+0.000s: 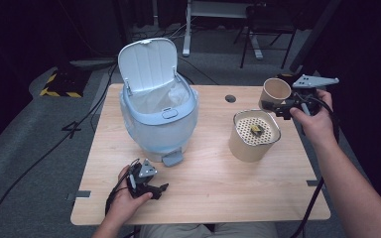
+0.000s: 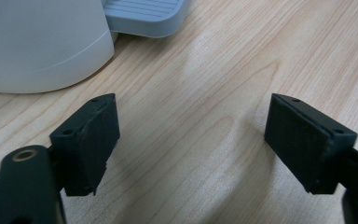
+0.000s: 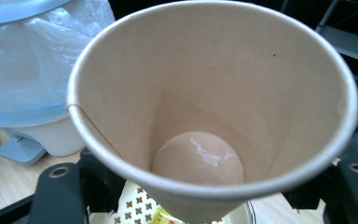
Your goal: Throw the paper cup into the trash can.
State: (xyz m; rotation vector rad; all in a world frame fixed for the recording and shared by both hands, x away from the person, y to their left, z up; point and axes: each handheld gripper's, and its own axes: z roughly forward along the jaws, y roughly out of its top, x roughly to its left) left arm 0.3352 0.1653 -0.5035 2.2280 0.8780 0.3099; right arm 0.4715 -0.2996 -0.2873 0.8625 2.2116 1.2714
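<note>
Gripping a paper cup point(image 1: 276, 92), right gripper point(image 1: 281, 106) holds it tilted above the strainer pot point(image 1: 254, 136), near the table's point(image 1: 213, 188) right edge. Left gripper point(image 1: 155, 190) rests by the bin point(image 1: 158, 115) pedal, jaws apart, nothing between.

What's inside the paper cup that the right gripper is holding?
The paper cup in the right gripper looks empty: bare tan walls and a glossy bottom, with no visible liquid or scraps. The cup's body covers what lies directly beneath it.

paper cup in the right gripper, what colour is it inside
Plain light brown, seen best in the right gripper view: paper cup.
</note>
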